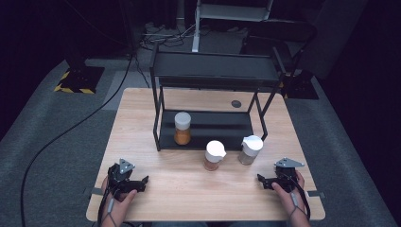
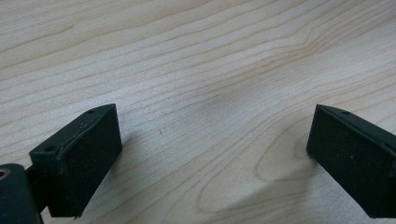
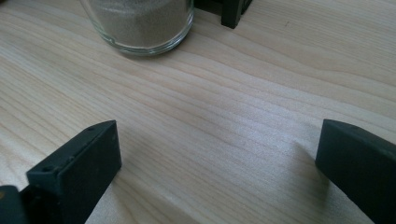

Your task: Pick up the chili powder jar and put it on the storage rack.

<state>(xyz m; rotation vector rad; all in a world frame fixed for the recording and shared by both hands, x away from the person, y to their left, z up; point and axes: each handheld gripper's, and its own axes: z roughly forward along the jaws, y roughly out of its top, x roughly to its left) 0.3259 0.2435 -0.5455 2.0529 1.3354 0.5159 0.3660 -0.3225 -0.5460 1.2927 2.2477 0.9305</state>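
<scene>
Three white-capped spice jars stand near a black two-tier rack. One jar with orange powder sits on the rack's lower shelf. A second orange-filled jar and a jar of pale powder stand on the table just in front of the rack. The pale jar's base appears at the top of the right gripper view. My left gripper rests open at the front left of the table, jaws wide over bare wood. My right gripper rests open at the front right, nothing between its jaws.
The wooden table has a small dark round hole behind the rack. A rack leg stands just right of the pale jar. Cables and a stand base lie on the grey floor beyond the table.
</scene>
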